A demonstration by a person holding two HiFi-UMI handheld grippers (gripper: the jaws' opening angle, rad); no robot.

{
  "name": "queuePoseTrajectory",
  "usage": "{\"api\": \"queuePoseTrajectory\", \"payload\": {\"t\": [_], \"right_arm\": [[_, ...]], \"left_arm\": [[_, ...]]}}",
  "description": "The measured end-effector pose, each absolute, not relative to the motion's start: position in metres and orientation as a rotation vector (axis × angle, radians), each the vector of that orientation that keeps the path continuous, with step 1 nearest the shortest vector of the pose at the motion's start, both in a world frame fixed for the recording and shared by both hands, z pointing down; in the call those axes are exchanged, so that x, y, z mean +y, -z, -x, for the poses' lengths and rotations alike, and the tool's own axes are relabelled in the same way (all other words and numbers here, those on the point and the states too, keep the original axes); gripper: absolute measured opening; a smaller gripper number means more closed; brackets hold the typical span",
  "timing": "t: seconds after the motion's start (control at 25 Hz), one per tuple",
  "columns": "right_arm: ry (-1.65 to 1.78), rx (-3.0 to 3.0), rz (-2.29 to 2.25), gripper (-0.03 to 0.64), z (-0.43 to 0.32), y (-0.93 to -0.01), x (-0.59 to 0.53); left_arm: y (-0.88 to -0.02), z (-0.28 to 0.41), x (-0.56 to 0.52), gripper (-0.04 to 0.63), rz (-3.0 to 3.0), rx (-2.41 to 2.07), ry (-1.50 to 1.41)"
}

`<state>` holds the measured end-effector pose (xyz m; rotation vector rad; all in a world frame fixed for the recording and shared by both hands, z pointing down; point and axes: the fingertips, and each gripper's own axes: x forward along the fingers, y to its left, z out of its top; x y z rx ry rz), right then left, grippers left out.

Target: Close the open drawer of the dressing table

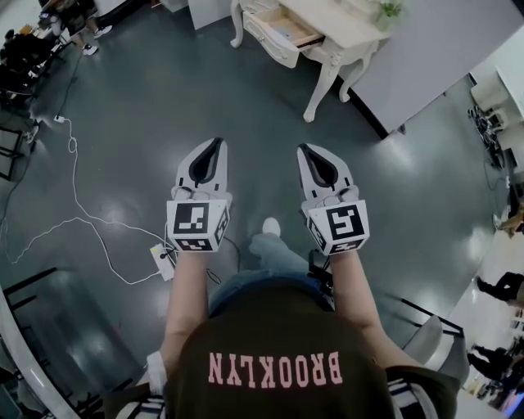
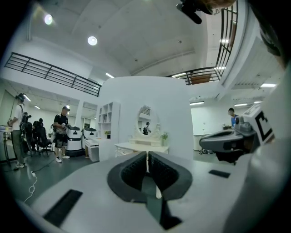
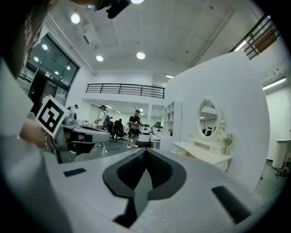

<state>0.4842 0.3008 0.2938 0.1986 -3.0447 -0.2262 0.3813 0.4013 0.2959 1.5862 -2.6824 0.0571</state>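
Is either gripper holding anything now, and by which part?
Nothing is held. The left gripper and right gripper are shut and empty, clear of the open drawer of the white dressing table.

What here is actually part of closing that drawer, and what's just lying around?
Part of the job:
- dressing table
- open drawer
- left hand-held gripper, shut and empty
- right hand-held gripper, shut and empty

Just lying about:
- white cable on the floor
- power strip
- plant on the table top
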Motion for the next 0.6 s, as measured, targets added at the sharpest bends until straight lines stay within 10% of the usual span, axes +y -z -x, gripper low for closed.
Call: {"api": "queuePoseTrajectory", "payload": {"t": [0.6], "right_arm": [[0.221,-3.034,-0.033,-0.003,-0.374,-0.296,0.197]], "left_arm": [[-0.290,-0.283,0.303,0.011,-1.463,-2.769,-0.069]]}}
